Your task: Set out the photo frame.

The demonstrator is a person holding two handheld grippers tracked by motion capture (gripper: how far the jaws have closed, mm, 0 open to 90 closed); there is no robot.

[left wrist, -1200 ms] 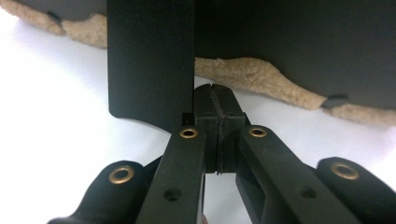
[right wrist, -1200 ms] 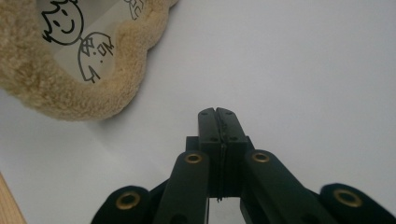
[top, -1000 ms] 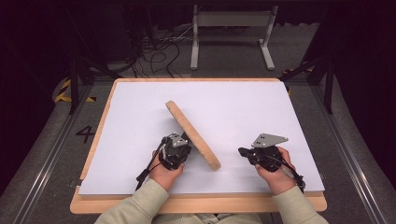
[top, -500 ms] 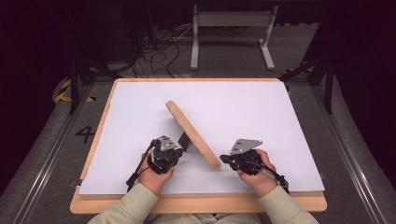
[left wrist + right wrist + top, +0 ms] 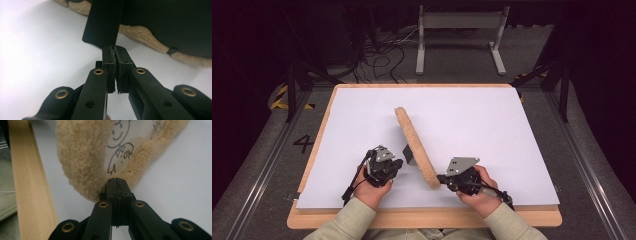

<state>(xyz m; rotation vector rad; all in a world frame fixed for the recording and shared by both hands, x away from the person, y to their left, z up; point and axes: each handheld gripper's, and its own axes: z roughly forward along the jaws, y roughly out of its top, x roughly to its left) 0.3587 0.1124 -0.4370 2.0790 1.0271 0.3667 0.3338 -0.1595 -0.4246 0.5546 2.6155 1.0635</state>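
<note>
A picture frame with a tan plush border (image 5: 414, 145) stands on edge on the white board (image 5: 492, 130), running from mid-board toward me. In the right gripper view the plush frame (image 5: 80, 160) shows a cartoon drawing (image 5: 120, 147) on its front. The left gripper view looks at its black back (image 5: 170, 22) and the black stand flap (image 5: 103, 22). My left gripper (image 5: 400, 162) (image 5: 115, 50) is shut, its tips pinching the lower corner of the stand flap (image 5: 408, 155). My right gripper (image 5: 440, 178) (image 5: 116, 181) is shut, tips pressed against the near end of the plush border.
The white board lies on a wooden tabletop whose front edge (image 5: 422, 217) is close under my hands; that wooden edge (image 5: 30, 182) runs just left of the right gripper. Cables (image 5: 377, 60) and a metal stand (image 5: 459, 30) sit on the floor beyond the table.
The right gripper moved left to the frame's near end. The left gripper drew back to the left, and the black stand flap now sticks out from the frame's back.
</note>
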